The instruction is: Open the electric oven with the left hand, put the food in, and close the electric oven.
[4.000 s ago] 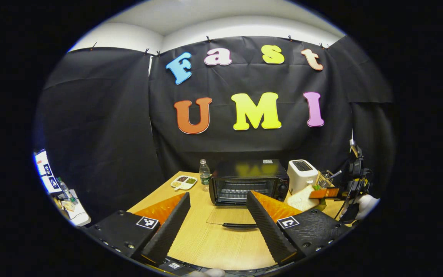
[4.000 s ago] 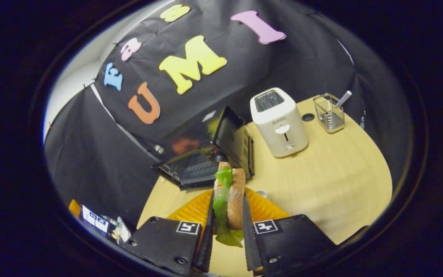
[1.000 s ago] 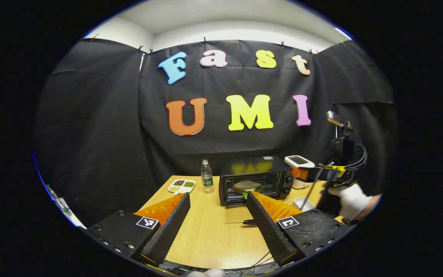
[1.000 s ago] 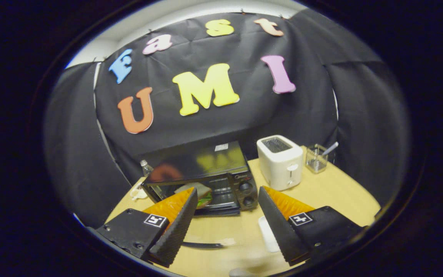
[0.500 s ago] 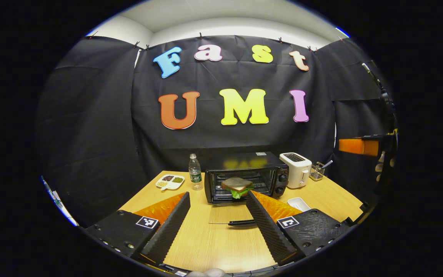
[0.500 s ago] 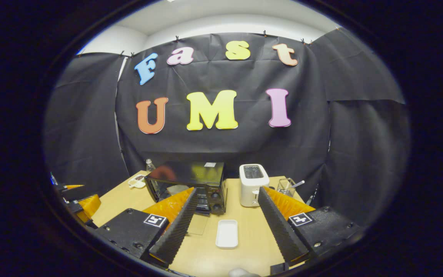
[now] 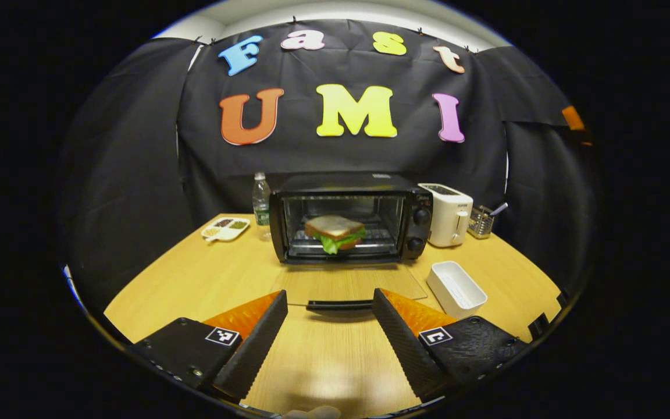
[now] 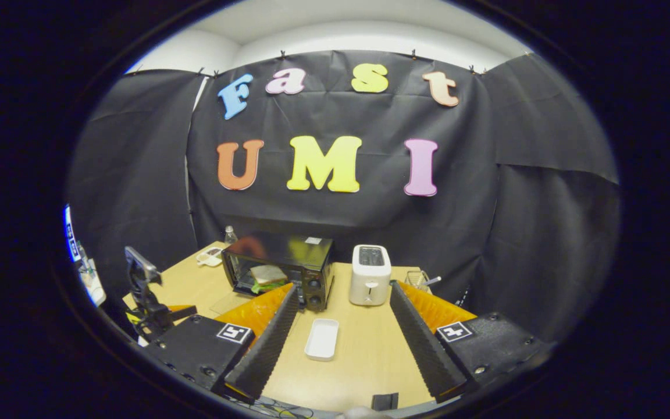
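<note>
Two steps done: we see the sandwich (image 7: 335, 231) in the oven (image 7: 349, 218), door (image 7: 346, 285) still down, both grippers' jaws spread empty.

You've got the black electric oven (image 7: 349, 218) standing open, its glass door (image 7: 346, 286) flat on the table, and the lettuce sandwich (image 7: 334, 231) lying on the rack inside

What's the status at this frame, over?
Both tools open and empty: left tool, right tool. Sandwich on oven rack, door down flat. Nothing between left tool and door handle.
</note>
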Demonstrator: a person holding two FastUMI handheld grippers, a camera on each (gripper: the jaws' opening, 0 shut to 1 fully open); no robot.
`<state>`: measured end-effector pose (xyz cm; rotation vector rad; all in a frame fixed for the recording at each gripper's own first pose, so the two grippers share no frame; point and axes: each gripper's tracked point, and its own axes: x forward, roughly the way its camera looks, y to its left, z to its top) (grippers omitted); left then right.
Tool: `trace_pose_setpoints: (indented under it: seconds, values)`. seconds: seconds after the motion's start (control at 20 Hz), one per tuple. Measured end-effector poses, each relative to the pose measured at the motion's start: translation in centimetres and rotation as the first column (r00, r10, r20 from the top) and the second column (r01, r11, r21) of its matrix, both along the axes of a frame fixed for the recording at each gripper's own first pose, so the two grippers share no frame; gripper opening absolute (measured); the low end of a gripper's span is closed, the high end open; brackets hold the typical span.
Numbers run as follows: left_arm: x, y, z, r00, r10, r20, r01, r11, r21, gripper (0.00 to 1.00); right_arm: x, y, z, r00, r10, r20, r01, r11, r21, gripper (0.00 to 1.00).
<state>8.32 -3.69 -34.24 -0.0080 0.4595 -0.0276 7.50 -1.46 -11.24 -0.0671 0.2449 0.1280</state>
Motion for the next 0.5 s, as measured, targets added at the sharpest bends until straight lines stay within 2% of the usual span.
trace_pose_setpoints:
  seconds: [0.05, 0.1, 0.15, 0.2, 0.25, 0.5]
  values:
    - [0.4, -0.7, -1.5, 1.000, -0.011, -0.015, 0.011, 1.000, 0.004, 0.97, 0.0, -0.4, -0.2, 1.000, -0.001, -0.006, 0.001, 1.000, -0.013, 0.91]
    - [0.8, -1.3, -2.9, 0.999, -0.019, -0.033, 0.020, 1.000, 0.010, 0.97, -0.1, -0.8, -0.3, 1.000, -0.005, -0.010, 0.005, 1.000, -0.021, 0.91]
    - [1.3, -1.9, -4.1, 0.999, -0.028, -0.046, 0.029, 1.000, 0.007, 0.96, 0.1, -1.0, -0.6, 1.000, -0.009, -0.020, 0.008, 1.000, -0.026, 1.00]
    - [1.6, -2.4, -5.3, 0.998, -0.031, -0.063, 0.031, 1.000, 0.000, 0.96, 0.1, -1.3, -0.9, 0.999, -0.011, -0.032, 0.010, 0.999, -0.032, 0.91]
    - [2.2, -2.7, -6.1, 0.997, -0.031, -0.071, 0.031, 1.000, 0.001, 0.97, 0.3, -1.6, -1.4, 0.999, -0.016, -0.043, 0.014, 0.999, -0.039, 1.00]
    - [4.1, -3.2, -9.6, 0.992, -0.013, -0.124, 0.011, 1.000, -0.013, 0.96, 1.2, -2.0, -2.8, 0.996, -0.022, -0.081, 0.017, 0.998, -0.056, 1.00]
